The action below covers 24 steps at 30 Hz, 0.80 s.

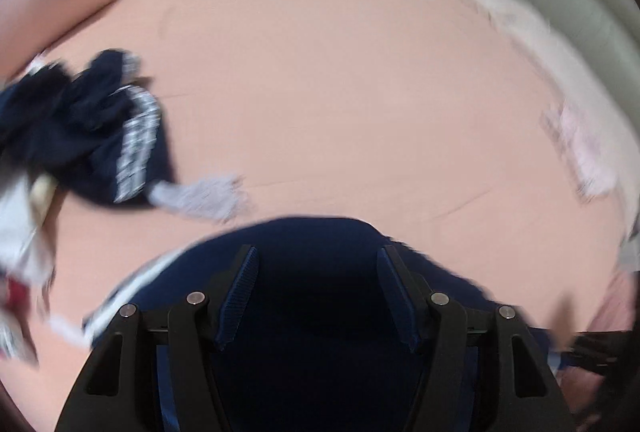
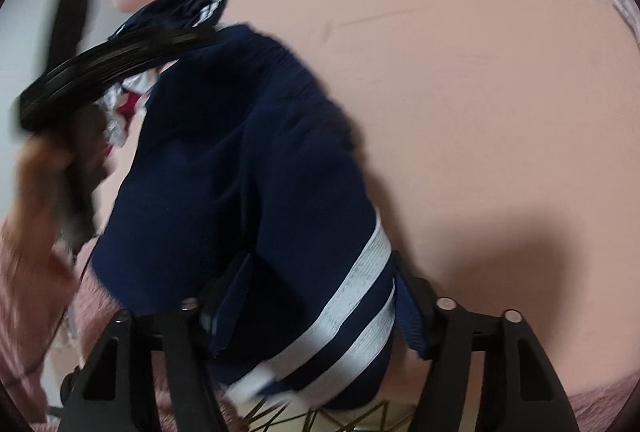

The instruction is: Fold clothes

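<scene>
We judge the step in hand to be laying out one navy garment on the pink bedsheet before its first fold; next we would need to spread it flat. At left a heap of other clothes waits. Our left gripper stands with jaws apart, the navy cloth beneath and between them, though whether they pinch it we cannot tell. Our right gripper also stands wide, the white-striped end of the garment lying between its fingers.
</scene>
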Available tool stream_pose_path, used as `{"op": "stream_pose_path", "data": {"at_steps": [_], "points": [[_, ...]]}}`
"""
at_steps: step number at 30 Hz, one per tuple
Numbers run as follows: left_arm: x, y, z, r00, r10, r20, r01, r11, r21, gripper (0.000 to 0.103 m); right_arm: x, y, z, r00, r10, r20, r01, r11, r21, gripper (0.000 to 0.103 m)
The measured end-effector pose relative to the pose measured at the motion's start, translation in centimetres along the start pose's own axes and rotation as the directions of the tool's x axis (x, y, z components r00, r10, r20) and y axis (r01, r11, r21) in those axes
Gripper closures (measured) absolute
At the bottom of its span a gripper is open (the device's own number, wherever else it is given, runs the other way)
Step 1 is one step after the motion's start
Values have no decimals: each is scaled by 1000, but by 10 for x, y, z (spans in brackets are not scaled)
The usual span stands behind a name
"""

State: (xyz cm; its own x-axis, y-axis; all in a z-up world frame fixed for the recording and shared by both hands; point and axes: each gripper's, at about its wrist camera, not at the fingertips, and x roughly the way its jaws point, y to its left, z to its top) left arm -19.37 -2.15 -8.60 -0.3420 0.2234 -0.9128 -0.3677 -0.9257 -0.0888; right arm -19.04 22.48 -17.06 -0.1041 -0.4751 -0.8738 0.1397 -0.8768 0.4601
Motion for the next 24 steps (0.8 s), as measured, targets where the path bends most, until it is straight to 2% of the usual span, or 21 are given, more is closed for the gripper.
{"op": "stream_pose_path", "data": {"at_steps": [1,3,4,5,7,9,10,11,14,15,17,18,20,21,22,24], "points": [[10,-4,0,999,-4,-33,5,999,39,44,0,2,-3,1000,11,-6,-11,1000,-1,52],[16,-12,-7,998,18,-55,-13,996,92,53,1,5,-8,998,59,-27,-59,998,-1,63],[19,-15,-11,997,29,-66,-21,993,117,73,2,7,-10,995,90,-37,-90,996,0,67],[13,-18,-18,998,-2,-67,10,993,119,90,2,7,-10,992,119,-44,-119,993,7,68],[2,-17,-30,992,-92,-83,99,991,88,93,3,6,-9,983,177,-51,-175,984,29,69],[-13,-7,-37,982,-174,-71,176,984,28,94,1,1,0,985,165,-39,-164,985,46,77],[-21,-1,-38,977,-206,-50,206,978,-5,94,-7,-2,11,989,146,-12,-145,988,51,85],[-34,7,-34,974,-228,-9,227,973,-42,94,-16,-4,22,992,127,22,-128,990,54,89],[-89,24,-1,950,-276,143,291,951,-100,94,-52,-3,60,988,60,141,-66,997,39,90],[-117,24,13,937,-282,205,302,951,-72,94,-75,2,74,979,43,201,-49,999,23,90],[-173,23,39,898,-294,327,317,948,-15,94,-129,15,105,943,19,333,-16,1000,-12,90],[-200,23,48,871,-307,384,326,945,17,94,-154,22,115,920,19,392,-8,1000,-30,90],[-256,21,57,804,-347,482,347,933,93,94,-201,40,118,868,8,497,30,997,-69,90],[-266,17,46,805,-340,486,319,939,128,94,-225,49,119,837,3,547,53,995,-87,89],[-275,13,36,806,-332,490,290,943,162,94,-237,56,114,822,3,570,70,992,-106,89],[-295,4,14,806,-318,499,230,946,230,94,-252,70,99,807,6,591,97,985,-143,89]]}}
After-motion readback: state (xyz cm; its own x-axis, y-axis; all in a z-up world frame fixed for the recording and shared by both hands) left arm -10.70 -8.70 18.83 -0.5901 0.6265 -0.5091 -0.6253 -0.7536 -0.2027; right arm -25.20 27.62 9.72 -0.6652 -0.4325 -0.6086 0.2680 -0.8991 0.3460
